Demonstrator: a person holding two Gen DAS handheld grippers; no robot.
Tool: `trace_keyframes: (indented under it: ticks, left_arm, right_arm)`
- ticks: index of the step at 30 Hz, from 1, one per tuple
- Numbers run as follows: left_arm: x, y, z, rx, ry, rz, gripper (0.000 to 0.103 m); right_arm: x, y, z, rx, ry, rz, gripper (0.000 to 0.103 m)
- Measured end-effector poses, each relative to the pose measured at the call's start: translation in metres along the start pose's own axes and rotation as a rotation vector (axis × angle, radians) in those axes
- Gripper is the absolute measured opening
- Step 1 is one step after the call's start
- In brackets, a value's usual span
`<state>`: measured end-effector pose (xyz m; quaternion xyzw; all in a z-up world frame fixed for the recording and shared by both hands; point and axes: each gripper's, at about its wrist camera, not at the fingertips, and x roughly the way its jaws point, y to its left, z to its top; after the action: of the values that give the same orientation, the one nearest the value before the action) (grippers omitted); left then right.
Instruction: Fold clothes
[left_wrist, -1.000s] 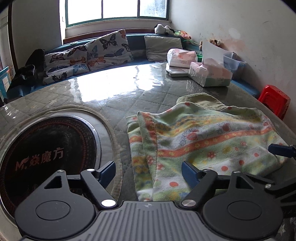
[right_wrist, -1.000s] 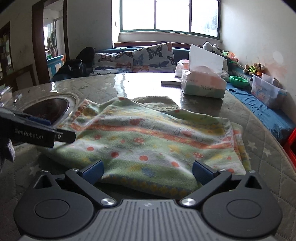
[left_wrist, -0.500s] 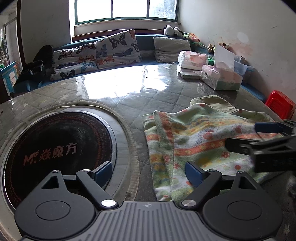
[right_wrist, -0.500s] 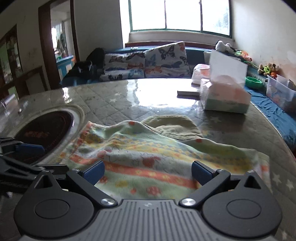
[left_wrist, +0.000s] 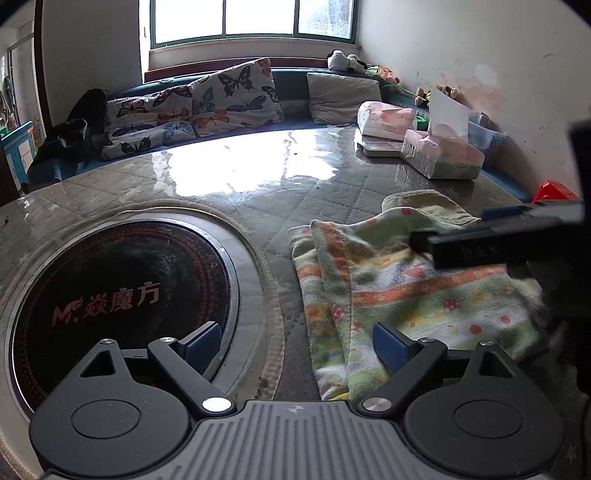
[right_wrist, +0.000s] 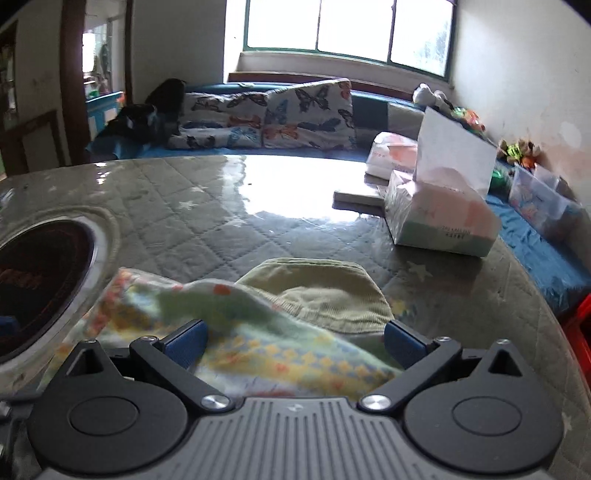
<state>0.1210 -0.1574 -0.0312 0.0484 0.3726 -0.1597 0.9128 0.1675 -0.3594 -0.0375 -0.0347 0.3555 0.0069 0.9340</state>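
Both tongs stand wide and hold nothing; the left gripper (left_wrist: 295, 338) hangs low over the near left edge of the cloth (left_wrist: 406, 291), one finger above the burner (left_wrist: 118, 295), the other above the fabric; the right gripper (right_wrist: 293, 341) sits low with the cloth between its fingers, not pinched. The cloth lies rumpled on the table (right_wrist: 221, 206), partly doubled along its left side, with a green garment (right_wrist: 325, 295) under its far end; whether a fold is being started or finished I cannot tell. To fold well, I judge, each gripper should pinch a single corner, lift evenly, and keep the fabric off the burner. The table is quilted and glossy; tissue boxes (right_wrist: 439, 218) stand well behind; cushions (left_wrist: 199, 107) line a bench under the window.
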Motion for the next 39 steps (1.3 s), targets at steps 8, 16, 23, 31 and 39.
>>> trace_keyframes:
  ticks: [8, 16, 23, 31, 39]
  left_arm:
    - [-0.002, 0.002, 0.0, -0.007, 0.002, 0.002, 0.092]
    - [-0.01, -0.005, -0.003, 0.016, -0.008, 0.004, 0.098]
    - [-0.023, -0.012, -0.008, 0.046, -0.021, 0.008, 0.103]
    - [-0.035, -0.012, -0.015, 0.051, -0.024, 0.009, 0.103]
    - [-0.049, -0.015, -0.024, 0.067, -0.031, 0.009, 0.103]
  right_arm:
    - [0.008, -0.001, 0.009, 0.016, 0.021, -0.019, 0.103]
    - [-0.027, -0.008, -0.005, 0.053, -0.046, -0.04, 0.103]
    - [-0.059, -0.015, -0.031, 0.117, -0.084, -0.067, 0.103]
    - [-0.09, -0.017, -0.056, 0.146, -0.108, -0.068, 0.103]
    - [-0.11, -0.007, -0.076, 0.153, -0.116, -0.069, 0.103]
